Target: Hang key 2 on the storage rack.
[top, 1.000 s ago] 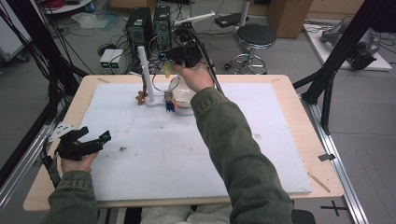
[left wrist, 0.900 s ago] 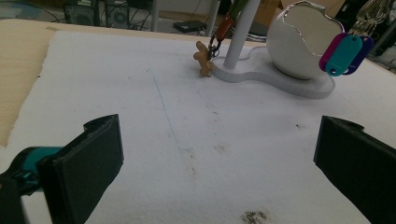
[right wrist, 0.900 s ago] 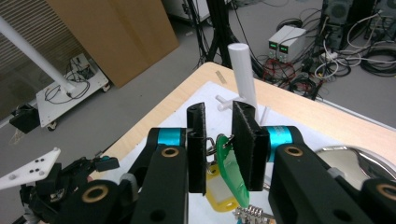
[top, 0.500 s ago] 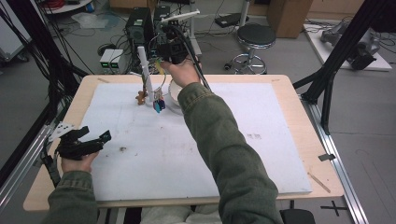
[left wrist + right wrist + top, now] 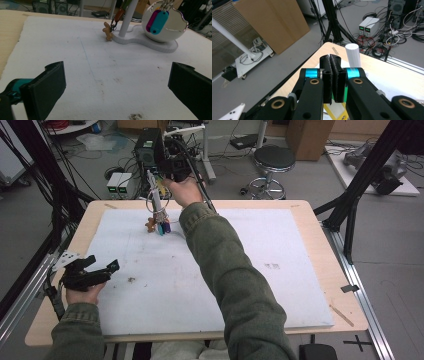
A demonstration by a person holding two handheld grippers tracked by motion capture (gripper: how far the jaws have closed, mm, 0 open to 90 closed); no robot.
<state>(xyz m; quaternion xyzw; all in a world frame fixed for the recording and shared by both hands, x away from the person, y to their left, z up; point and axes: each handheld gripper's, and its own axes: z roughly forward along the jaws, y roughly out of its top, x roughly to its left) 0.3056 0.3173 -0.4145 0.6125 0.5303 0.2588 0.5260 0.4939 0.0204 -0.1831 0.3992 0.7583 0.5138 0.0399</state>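
The left tool (image 5: 102, 270) rests in the person's hand at the near left edge of the bench (image 5: 310, 210), lying level on the white mat (image 5: 280, 285), its jaws spread wide with nothing between them. In the left gripper view the two black jaws stand far apart over bare mat.

Farther back, the person's right arm reaches across the mat to the far edge, where the right tool (image 5: 159, 184) sits at the top of the white post (image 5: 156, 200) of a small stand. In the right gripper view its jaws (image 5: 332, 77) are pressed flat together, with the post's rounded top (image 5: 352, 56) just beside them.

The key tags (image 5: 157, 21), magenta and teal, hang from the stand in front of a white round piece (image 5: 165, 32) on its base. A small tan figure charm (image 5: 108, 31) dangles on a chain beside the post, low over the mat.
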